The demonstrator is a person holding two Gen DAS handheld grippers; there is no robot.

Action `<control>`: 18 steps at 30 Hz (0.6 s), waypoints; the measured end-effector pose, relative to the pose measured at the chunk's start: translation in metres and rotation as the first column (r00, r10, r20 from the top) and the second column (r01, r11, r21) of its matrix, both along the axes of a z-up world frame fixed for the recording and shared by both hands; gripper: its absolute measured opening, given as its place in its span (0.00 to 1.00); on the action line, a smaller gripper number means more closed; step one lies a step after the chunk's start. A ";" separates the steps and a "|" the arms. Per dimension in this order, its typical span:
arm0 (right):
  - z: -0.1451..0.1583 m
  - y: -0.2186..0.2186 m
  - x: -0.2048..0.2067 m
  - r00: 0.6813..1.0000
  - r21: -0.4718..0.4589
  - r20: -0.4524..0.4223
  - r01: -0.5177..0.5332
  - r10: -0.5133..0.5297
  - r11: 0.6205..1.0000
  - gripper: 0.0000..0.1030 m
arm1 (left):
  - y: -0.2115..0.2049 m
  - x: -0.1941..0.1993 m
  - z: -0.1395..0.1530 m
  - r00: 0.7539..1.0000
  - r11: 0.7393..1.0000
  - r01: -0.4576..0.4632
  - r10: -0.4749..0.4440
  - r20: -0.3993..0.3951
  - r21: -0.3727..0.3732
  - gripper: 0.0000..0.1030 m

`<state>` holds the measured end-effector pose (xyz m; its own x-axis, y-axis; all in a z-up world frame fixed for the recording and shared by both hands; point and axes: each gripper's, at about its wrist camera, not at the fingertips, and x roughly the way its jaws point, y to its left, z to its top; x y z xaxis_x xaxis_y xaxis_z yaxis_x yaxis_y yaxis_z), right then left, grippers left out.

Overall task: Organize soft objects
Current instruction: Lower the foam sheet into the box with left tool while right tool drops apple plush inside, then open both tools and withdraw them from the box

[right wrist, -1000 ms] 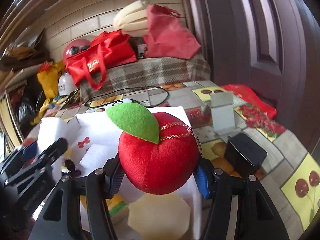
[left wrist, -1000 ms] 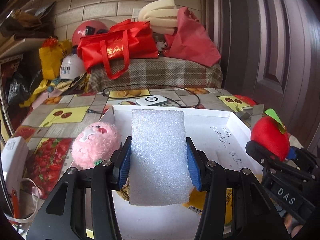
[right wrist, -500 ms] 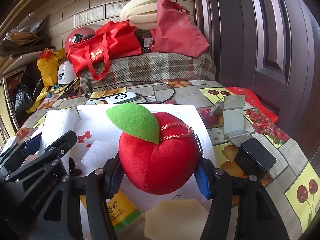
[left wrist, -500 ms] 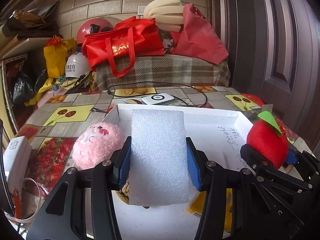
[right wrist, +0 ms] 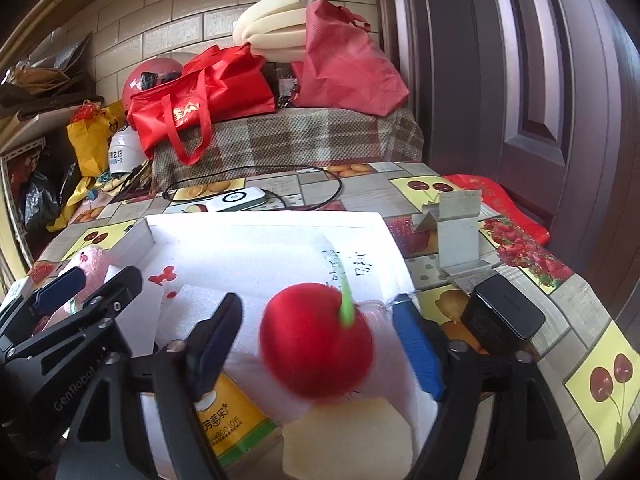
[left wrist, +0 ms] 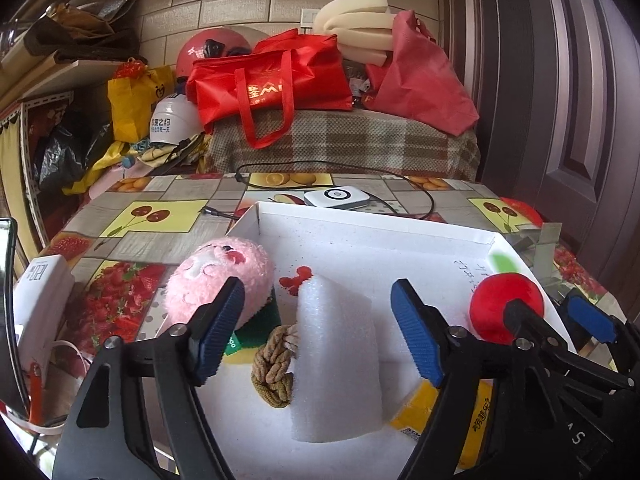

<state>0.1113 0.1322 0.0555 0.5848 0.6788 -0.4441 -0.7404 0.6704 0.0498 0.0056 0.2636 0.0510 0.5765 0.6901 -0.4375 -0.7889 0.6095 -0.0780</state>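
A white foam block (left wrist: 336, 360) lies tilted in the white tray (left wrist: 360, 232), free between the opening jaws of my left gripper (left wrist: 320, 328); no pad touches it. A red plush apple (right wrist: 316, 344), blurred, drops between the opening jaws of my right gripper (right wrist: 320, 344), clear of both pads; it also shows as the red plush apple (left wrist: 506, 306) in the left wrist view. A pink plush toy (left wrist: 220, 280) rests at the tray's left edge. A brown knotted rope (left wrist: 276, 364) lies beside the foam.
A yellow-green tissue pack (right wrist: 228, 420) and a pale sponge (right wrist: 348, 436) lie in the tray's near part. A white device (left wrist: 336, 198) with a black cable sits behind the tray. A black box (right wrist: 504, 312) and a metal bracket (right wrist: 456, 240) stand to the right.
Both grippers have opened. The foam block left the left pads and tipped down into the tray. The plush apple left the right pads and is falling.
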 end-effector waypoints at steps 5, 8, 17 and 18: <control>0.003 -0.008 -0.005 0.999 0.040 0.031 0.008 -0.009 0.999 0.83 | -0.004 -0.010 0.003 0.998 0.999 -0.043 0.042 0.036 0.029 0.92; 0.005 -0.010 -0.008 0.998 0.053 0.054 0.014 -0.017 0.998 0.83 | -0.004 -0.013 0.003 0.997 0.998 -0.052 0.051 0.049 0.032 0.95; 0.010 -0.019 -0.015 0.995 0.114 0.101 0.006 -0.018 0.993 0.86 | -0.012 -0.021 0.007 0.994 0.995 -0.060 0.053 0.095 0.076 0.96; 0.010 -0.021 -0.017 0.994 0.121 0.107 0.004 -0.017 0.993 0.87 | -0.012 -0.022 0.008 0.994 0.995 -0.062 0.053 0.098 0.081 0.96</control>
<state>0.0947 0.1115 0.0659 0.6320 0.7173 -0.2934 -0.7389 0.6719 0.0511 -0.0160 0.2511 0.0586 0.5713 0.7551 -0.3215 -0.8141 0.5709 -0.1058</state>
